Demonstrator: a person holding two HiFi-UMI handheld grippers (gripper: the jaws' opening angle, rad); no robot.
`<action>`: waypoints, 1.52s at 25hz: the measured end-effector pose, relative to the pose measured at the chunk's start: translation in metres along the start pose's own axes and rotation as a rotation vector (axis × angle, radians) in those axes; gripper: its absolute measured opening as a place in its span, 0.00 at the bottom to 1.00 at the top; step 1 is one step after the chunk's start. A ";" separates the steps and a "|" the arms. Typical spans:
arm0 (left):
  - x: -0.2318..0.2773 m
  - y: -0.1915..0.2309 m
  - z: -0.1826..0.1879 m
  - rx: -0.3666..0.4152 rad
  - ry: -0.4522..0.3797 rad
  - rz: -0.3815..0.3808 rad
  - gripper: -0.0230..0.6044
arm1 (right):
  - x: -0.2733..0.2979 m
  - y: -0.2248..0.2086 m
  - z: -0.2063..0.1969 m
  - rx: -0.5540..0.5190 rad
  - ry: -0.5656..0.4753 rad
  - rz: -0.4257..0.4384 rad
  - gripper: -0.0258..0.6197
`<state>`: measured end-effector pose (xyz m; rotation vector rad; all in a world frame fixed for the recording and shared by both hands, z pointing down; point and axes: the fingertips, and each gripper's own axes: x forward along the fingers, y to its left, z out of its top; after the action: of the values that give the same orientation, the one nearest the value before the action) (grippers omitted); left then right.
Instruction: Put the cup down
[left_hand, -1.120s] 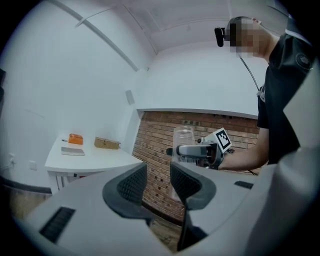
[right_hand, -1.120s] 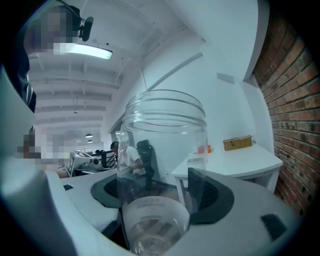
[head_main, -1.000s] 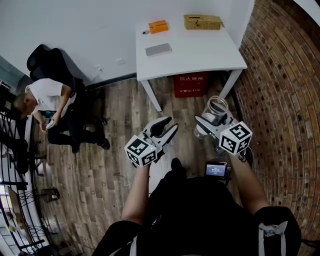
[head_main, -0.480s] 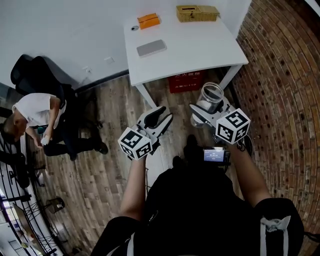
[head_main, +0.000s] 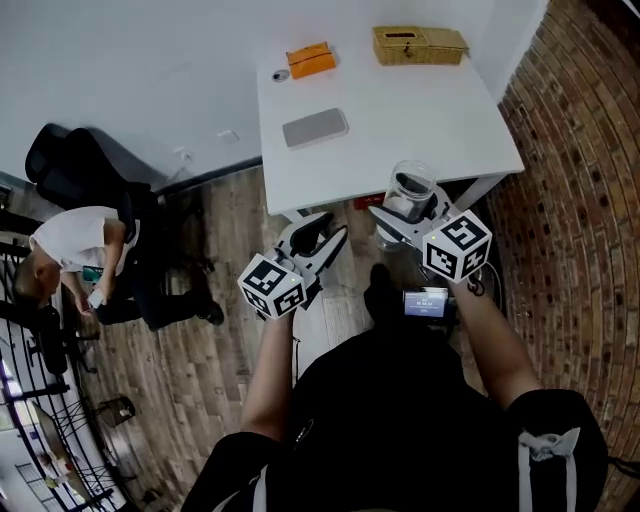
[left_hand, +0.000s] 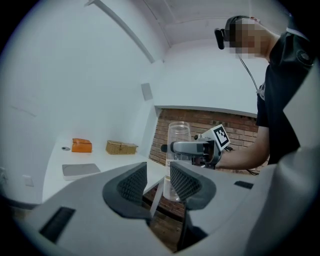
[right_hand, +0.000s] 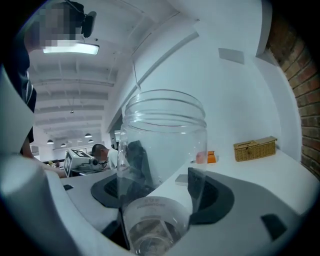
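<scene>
Clear plastic cup, upright and apparently empty, is clamped round its middle between the two jaws of the right tool, held in the air at the near edge of a white surface. Raised lettering rings the cup's base in the right gripper view, too blurred to read. The left tool is beside it over the wooden floor, jaws slightly apart with nothing between them. At the far side of the surface sits a woven basket box with a slotted lid, its contents hidden, with an orange box and a flat grey slab nearby.
</scene>
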<state>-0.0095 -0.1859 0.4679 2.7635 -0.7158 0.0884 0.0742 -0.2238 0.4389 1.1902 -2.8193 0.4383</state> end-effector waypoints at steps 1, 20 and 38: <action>0.010 0.011 0.006 0.002 0.001 0.007 0.25 | 0.009 -0.011 0.006 0.004 -0.003 0.008 0.59; 0.097 0.122 0.054 -0.020 0.009 0.076 0.25 | 0.113 -0.123 0.057 0.015 0.000 0.113 0.59; 0.066 0.158 0.070 0.002 -0.008 0.016 0.25 | 0.152 -0.094 0.073 -0.044 -0.007 0.059 0.59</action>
<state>-0.0285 -0.3689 0.4500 2.7623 -0.7400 0.0812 0.0385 -0.4119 0.4149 1.1054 -2.8604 0.3741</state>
